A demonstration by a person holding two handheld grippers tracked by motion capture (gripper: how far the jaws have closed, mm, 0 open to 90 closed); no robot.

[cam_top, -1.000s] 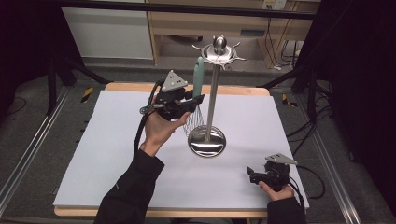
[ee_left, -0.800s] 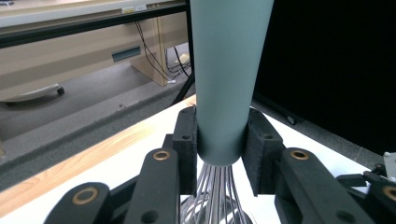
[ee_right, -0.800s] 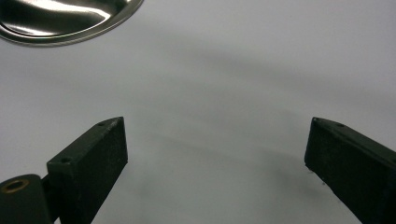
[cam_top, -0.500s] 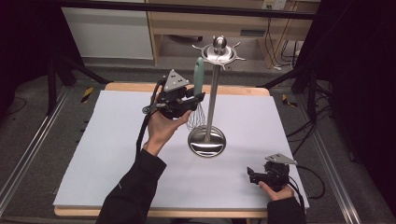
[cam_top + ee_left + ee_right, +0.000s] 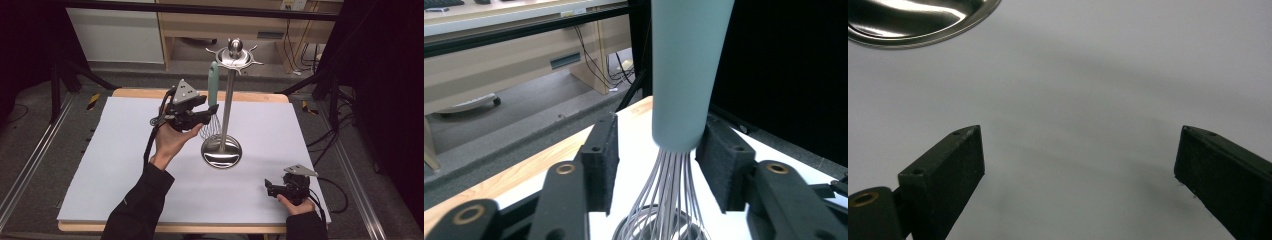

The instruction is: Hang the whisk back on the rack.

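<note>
Little has moved, your left gripper (image 5: pixel 659 165) stays beside the hanging pale-green-handled wire whisk (image 5: pixel 684 75), jaws apart around it, not squeezing, your right gripper (image 5: pixel 1078 165) wide open.

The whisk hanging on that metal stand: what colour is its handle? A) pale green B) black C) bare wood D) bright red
A: the whisk has a pale green handle above its grey wires, as the left gripper view shows close up between the open jaws of the left gripper, and it hangs beside the pole of the stand.
</note>
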